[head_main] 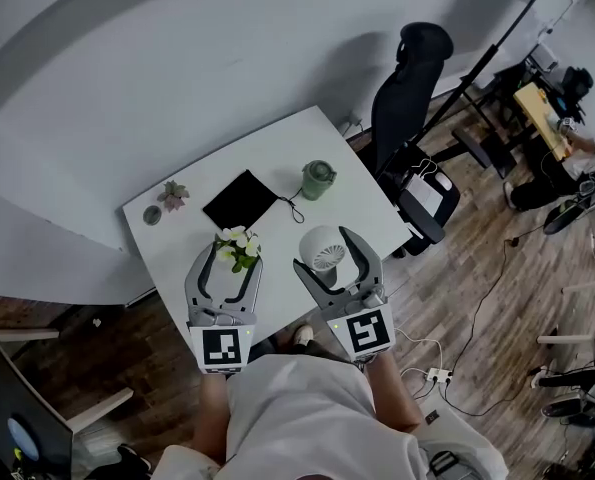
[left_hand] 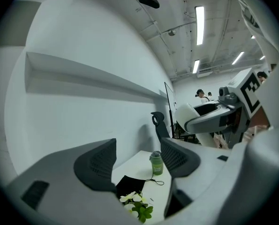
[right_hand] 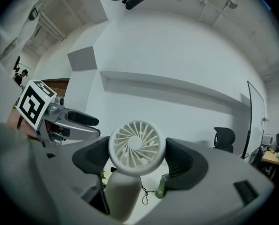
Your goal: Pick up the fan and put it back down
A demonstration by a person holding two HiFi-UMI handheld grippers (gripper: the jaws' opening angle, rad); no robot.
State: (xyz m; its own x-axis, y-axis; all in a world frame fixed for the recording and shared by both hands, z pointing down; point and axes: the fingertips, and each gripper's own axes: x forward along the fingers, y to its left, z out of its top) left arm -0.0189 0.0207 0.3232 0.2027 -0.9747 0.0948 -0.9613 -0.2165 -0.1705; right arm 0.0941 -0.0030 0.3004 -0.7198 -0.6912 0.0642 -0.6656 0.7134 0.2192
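Right claw (right_hand: 138,157) pinches the white fan (right_hand: 137,146) at its round head, a pad on either side, grille facing the camera. Fan hangs in the air over the near right part of the white bench (head_main: 277,153). Left claw (left_hand: 137,159) spread, nothing between its pads, above the white flowers (head_main: 237,249). Green cup (head_main: 317,179) and black pouch (head_main: 240,199) lie farther back.
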